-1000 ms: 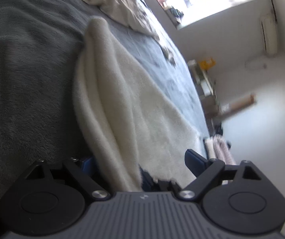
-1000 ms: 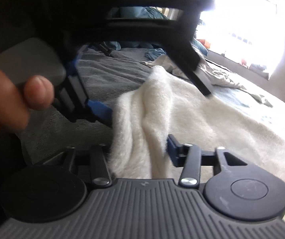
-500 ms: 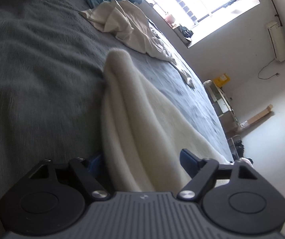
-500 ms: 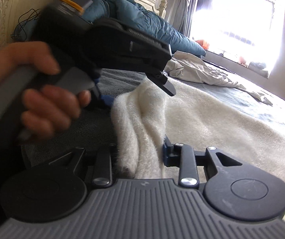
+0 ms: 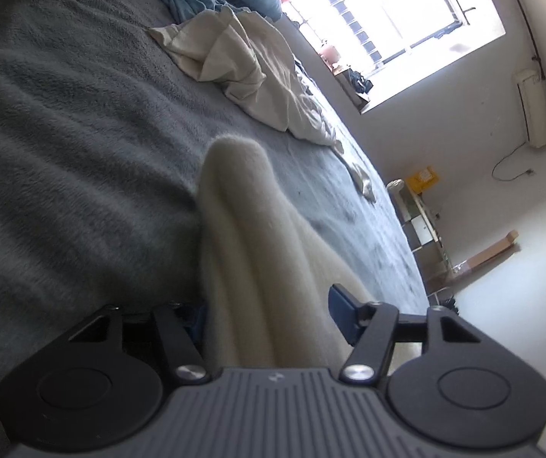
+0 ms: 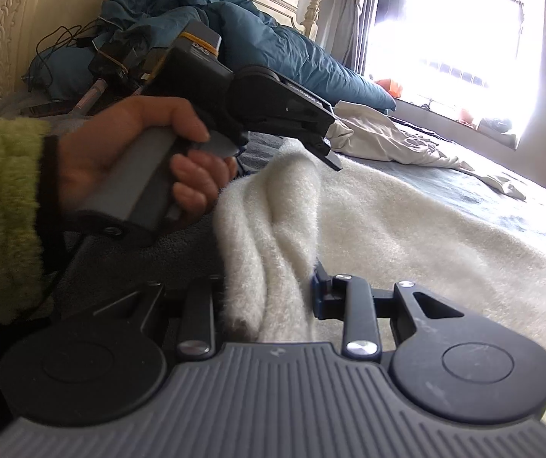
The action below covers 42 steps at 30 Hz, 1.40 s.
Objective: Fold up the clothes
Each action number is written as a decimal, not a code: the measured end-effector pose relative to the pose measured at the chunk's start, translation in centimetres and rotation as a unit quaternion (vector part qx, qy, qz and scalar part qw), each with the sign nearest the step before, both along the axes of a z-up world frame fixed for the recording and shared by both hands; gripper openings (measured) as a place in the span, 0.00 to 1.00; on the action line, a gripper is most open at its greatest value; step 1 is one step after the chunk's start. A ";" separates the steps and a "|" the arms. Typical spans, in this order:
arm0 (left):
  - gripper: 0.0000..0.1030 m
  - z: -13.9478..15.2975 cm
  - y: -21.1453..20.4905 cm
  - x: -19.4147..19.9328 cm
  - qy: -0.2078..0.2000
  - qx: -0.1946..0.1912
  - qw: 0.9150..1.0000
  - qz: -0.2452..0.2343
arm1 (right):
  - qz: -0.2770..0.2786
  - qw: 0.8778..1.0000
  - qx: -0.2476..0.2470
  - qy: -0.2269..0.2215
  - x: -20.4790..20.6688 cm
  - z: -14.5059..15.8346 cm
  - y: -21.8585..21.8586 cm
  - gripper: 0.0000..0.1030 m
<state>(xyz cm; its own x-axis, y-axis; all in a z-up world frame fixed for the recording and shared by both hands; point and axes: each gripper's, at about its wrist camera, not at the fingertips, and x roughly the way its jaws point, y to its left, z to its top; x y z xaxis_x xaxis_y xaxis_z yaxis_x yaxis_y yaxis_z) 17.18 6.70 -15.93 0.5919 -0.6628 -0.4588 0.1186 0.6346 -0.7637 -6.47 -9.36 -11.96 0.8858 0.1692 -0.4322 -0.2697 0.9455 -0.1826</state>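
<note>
Broadly, a grey bed (image 5: 66,145) carries a fluffy white garment (image 6: 406,229) bunched into a ridge.
Right tongs (image 6: 269,286) pinch its near fold; left tongs (image 5: 269,305) have just been closing around the ridge, the pads' contact unclear.

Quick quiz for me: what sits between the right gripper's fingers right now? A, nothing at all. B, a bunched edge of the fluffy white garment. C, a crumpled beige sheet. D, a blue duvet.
B: in the right wrist view the right gripper is closed on a bunched edge of the fluffy white garment, while the beige sheet and blue duvet lie farther up the bed.
</note>
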 end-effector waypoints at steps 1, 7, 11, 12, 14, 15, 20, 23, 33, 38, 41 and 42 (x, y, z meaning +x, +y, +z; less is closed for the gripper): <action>0.53 -0.1 -0.1 0.1 0.000 0.001 1.000 0.002 | 0.001 1.000 0.001 0.000 -0.2 0.1 0.0 0.27; 0.43 0.9 -0.6 -0.4 -0.015 0.019 1.000 0.010 | 0.003 1.000 0.012 -0.006 -0.5 0.3 0.0 0.26; 0.41 2.7 -1.4 -1.0 -0.037 0.041 0.998 0.009 | 0.004 1.000 0.025 -0.011 -0.8 0.5 -0.3 0.25; 0.41 3.2 -1.7 -1.3 -0.043 0.047 0.998 0.008 | 0.003 0.999 0.029 -0.012 -0.9 0.6 -0.3 0.25; 0.41 4.2 -2.3 -1.7 -0.055 0.059 0.997 0.007 | 0.001 0.999 0.036 -0.017 -1.0 0.8 -0.5 0.25; 0.41 4.7 -2.6 -1.9 -0.060 0.065 0.996 0.006 | 0.000 0.999 0.040 -0.019 -1.1 0.9 -0.6 0.25; 0.41 6.8 -3.8 -3.2 -0.084 0.084 0.993 0.002 | -0.005 0.998 0.054 -0.031 -1.7 1.5 -1.4 0.25; 0.41 7.9 -4.8 -3.6 -0.094 0.095 0.991 0.000 | -0.011 0.997 0.061 -0.039 -2.0 1.8 -1.8 0.24; 0.41 11.0 -8.2 -5.1 -0.125 0.119 0.985 -0.018 | -0.039 0.992 0.096 -0.066 -3.1 2.9 -4.0 0.24; 0.41 12.2 -10.4 -5.7 -0.140 0.137 0.980 -0.029 | -0.055 0.989 0.113 -0.077 -3.7 3.1 -5.3 0.24; 0.41 12.8 -11.9 -6.1 -0.149 0.149 0.977 -0.036 | -0.063 0.987 0.123 -0.083 -4.0 3.3 -6.0 0.23; 0.41 13.0 -12.4 -6.3 -0.152 0.153 0.976 -0.038 | -0.066 0.986 0.126 -0.084 -4.1 3.3 -6.3 0.23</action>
<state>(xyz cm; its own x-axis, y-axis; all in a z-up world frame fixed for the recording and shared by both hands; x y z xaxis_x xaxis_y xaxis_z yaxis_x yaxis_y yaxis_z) 10.92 -5.69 -2.95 0.6861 -0.5698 -0.4524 0.3661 0.8077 -0.4621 -10.59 -15.66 -8.62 0.9630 0.1309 -0.2358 -0.1269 0.9914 0.0318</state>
